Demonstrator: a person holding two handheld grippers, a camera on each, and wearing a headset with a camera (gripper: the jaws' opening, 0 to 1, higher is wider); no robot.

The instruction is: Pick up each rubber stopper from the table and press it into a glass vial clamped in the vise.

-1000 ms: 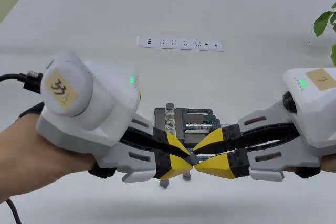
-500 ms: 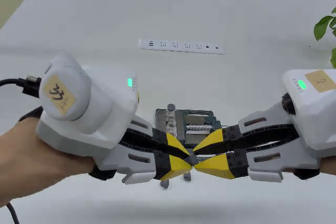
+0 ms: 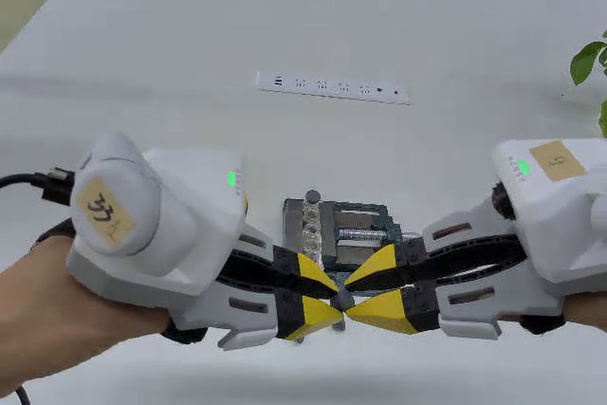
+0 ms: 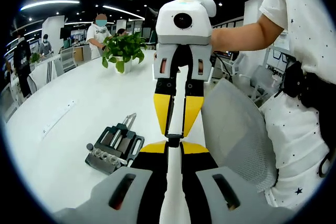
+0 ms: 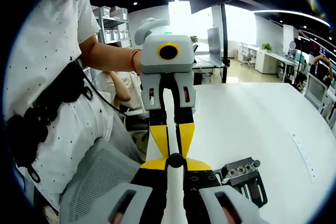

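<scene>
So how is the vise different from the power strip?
The vise is dark, blocky metal; the power strip is white, long and flat. The vise holds a row of vials; the power strip holds nothing. The vise sits nearer, the power strip farther back. Both rest on the white table.

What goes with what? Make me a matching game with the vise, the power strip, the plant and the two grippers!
Things:
1. vise
2. power strip
3. plant
4. left gripper and right gripper

Clues:
A. green leaves, at the right of the head view
B. yellow tips, nose to nose
C. long and white, far across the table
D. dark metal, just behind the yellow tips

Pairs: 1-D, 2-C, 3-A, 4-B.
</scene>
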